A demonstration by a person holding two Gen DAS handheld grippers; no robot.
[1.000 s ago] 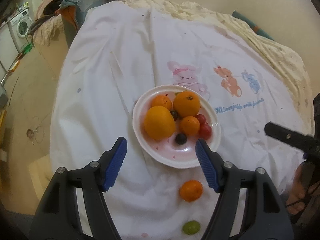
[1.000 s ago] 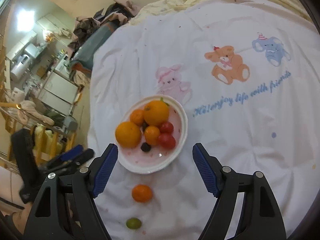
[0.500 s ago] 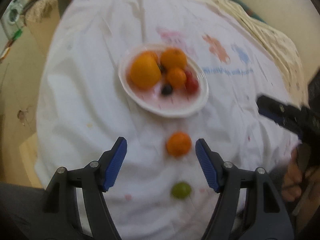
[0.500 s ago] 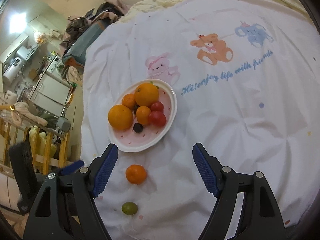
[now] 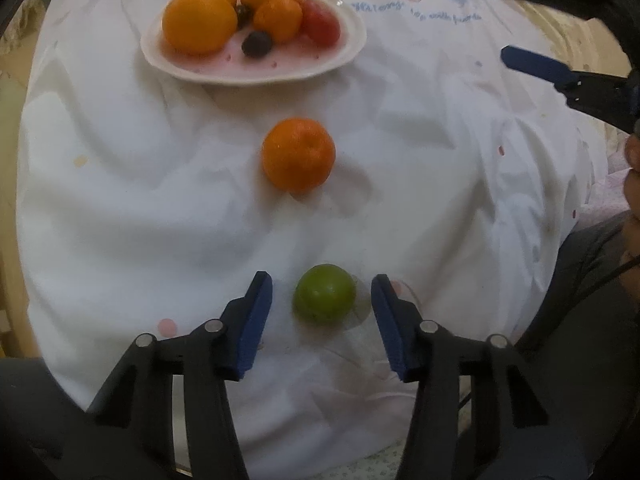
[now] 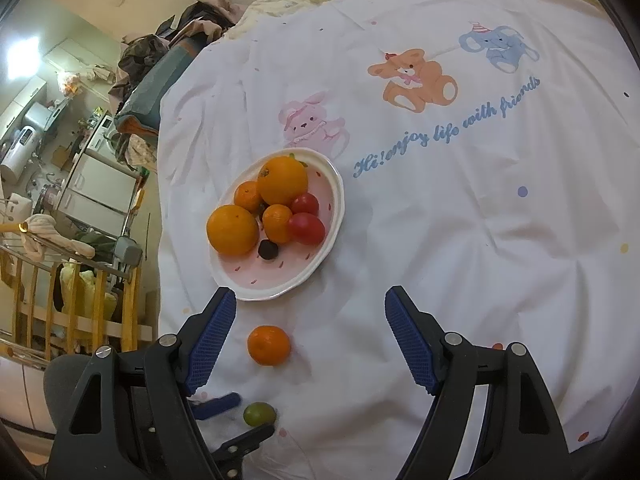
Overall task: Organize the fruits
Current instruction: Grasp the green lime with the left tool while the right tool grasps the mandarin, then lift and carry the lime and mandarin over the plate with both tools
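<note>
A small green fruit [image 5: 325, 298] lies on the white sheet between the open fingers of my left gripper [image 5: 322, 294]; neither pad touches it. It also shows in the right wrist view [image 6: 259, 413], flanked by the left gripper's fingertips [image 6: 216, 405]. A loose mandarin [image 5: 298, 154] [image 6: 268, 345] lies between it and the pink plate [image 5: 344, 54] [image 6: 276, 280]. The plate holds oranges, mandarins, red tomatoes and a dark grape. My right gripper [image 6: 310, 316] is open and empty, above the sheet near the plate's near rim; it shows at the right of the left wrist view [image 5: 532, 20].
The white sheet with printed cartoon animals [image 6: 412, 80] covers a bed. The sheet's edge drops off on the left [image 6: 164, 240], with a wooden rail [image 6: 80, 292] and room clutter beyond. A person's lap and hand [image 5: 632, 172] are at the right of the left wrist view.
My left gripper has pulled back from over the plate, come down toward the near edge, and now straddles the green fruit. My right gripper has drifted slightly back from the plate.
</note>
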